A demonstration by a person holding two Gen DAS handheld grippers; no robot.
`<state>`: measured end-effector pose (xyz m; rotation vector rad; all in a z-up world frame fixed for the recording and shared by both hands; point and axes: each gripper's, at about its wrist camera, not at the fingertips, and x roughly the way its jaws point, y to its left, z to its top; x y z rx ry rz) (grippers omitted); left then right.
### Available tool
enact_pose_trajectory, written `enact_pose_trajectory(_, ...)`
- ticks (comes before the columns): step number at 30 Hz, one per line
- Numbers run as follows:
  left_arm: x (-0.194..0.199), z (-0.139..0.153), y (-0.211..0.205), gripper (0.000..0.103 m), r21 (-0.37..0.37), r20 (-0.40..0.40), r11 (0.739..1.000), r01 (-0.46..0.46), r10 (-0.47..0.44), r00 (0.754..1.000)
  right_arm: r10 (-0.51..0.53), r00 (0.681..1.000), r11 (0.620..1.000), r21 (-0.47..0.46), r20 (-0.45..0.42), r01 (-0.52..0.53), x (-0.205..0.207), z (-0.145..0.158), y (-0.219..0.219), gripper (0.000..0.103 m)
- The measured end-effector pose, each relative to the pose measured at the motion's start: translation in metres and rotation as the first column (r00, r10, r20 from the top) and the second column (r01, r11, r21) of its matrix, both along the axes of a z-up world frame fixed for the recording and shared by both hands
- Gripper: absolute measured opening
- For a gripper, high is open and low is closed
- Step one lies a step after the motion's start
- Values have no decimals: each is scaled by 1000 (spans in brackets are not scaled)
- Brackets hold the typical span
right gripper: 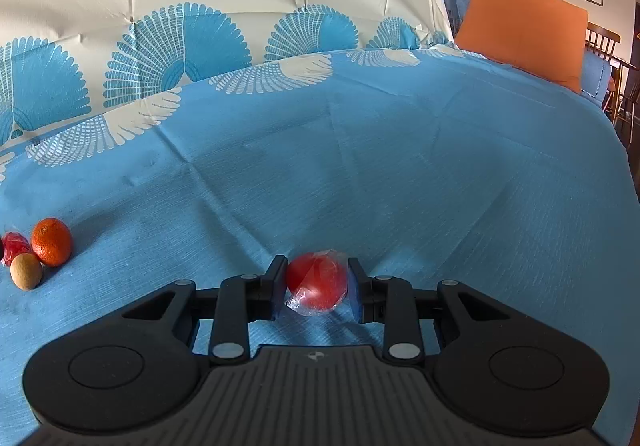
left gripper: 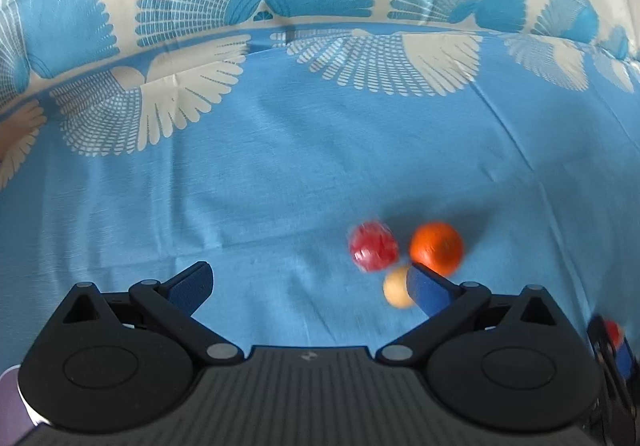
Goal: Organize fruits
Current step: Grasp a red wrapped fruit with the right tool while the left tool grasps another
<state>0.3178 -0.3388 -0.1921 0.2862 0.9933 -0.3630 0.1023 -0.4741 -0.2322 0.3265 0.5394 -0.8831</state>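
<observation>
Now the right gripper pinches a round red fruit wrapped in clear plastic film between its two blue-padded fingers, just above the blue bedspread with white fan patterns. Toward the bedspread's left edge in the right wrist view lie a bumpy orange mandarin, a small tan oval fruit and a second red wrapped fruit, touching in a cluster. The left gripper hovers with its jaws spread wide and empty, one finger just before that cluster.
</observation>
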Motion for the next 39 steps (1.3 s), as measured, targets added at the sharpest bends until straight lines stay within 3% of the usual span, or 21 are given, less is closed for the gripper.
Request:
enact_pose_trajectory(3, 14, -9, -6, 103, 19, -14, 999, -39, 39, 999, 0, 1000, 1000, 5, 6, 0, 0, 1, -2, 33)
enact_pose_trajectory(5, 16, -13, -11, 103, -1, -20, 1000, -13, 13, 1000, 0, 1000, 1000, 5, 6, 0, 0, 1, -2, 33)
enact_pose_trajectory(11, 19, -25, -27, 102, 89, -25, 996, 8, -6, 1000, -3, 1000, 1000, 8, 10, 3, 0, 1, -2, 33)
enact_pose_trajectory(12, 18, -25, -26, 93, 86, -21, 996, 23, -21, 1000, -3, 1000, 1000, 5, 8, 3, 0, 1, -2, 33)
enact_pose_trajectory(13, 13, -20, -25, 61, 65, -10, 996, 61, -60, 998, -2, 1000, 1000, 6, 9, 2, 0, 1, -2, 33)
enact_pose_trajectory(14, 7, -15, -26, 39, 58, 2, 992, 109, -110, 994, -2, 1000, 1000, 8, 13, 2, -1, 1, -2, 33)
enact_pose_trajectory(15, 0, -10, -29, 24, 91, 33, 986, 141, -144, 989, -3, 1000, 1000, 8, 16, 3, -1, 1, -3, 33)
enact_pose_trajectory(18, -17, -1, -29, 24, 132, 169, 971, 198, -219, 961, 2, 1000, 1000, 3, 16, -2, 0, 1, -2, 33)
enact_pose_trajectory(21, -14, -1, -23, 26, 78, 125, 972, 219, -228, 966, -1, 1000, 1000, 3, 17, 1, -2, 1, -2, 33)
enact_pose_trajectory(23, -8, -2, -16, 50, 23, 74, 977, 214, -215, 974, -7, 1000, 1000, 2, 16, 7, -2, 1, -2, 33)
enact_pose_trajectory(24, -5, -3, -11, 70, -3, 59, 979, 202, -202, 978, -9, 1000, 1000, 1, 15, 9, -2, 2, -2, 32)
enact_pose_trajectory(25, -3, -2, -6, 81, -23, 68, 982, 187, -185, 980, -10, 1000, 1000, 0, 14, 10, -2, 2, -2, 32)
enact_pose_trajectory(27, 1, 2, 3, 86, -42, 99, 986, 161, -157, 983, -11, 1000, 1000, 1, 12, 11, -1, 1, -2, 32)
enact_pose_trajectory(31, 12, -5, 0, 86, -64, 27, 982, 178, -176, 984, -13, 1000, 1000, -2, 3, 13, 1, 1, -2, 33)
enact_pose_trajectory(35, 5, -11, -10, 83, -48, 46, 978, 204, -202, 978, -14, 1000, 1000, 0, 5, 14, 1, 1, -2, 33)
enact_pose_trajectory(36, 5, -11, -11, 74, -49, 44, 977, 208, -206, 978, -14, 1000, 1000, 1, 6, 14, 2, 1, -2, 33)
enact_pose_trajectory(37, 6, -12, -11, 57, -56, 34, 975, 216, -214, 976, -14, 1000, 1000, 2, 7, 14, 2, 0, -2, 33)
enact_pose_trajectory(39, 8, -14, -14, 34, -66, -15, 969, 239, -241, 970, -16, 1000, 1000, 6, 11, 16, 1, 0, -2, 33)
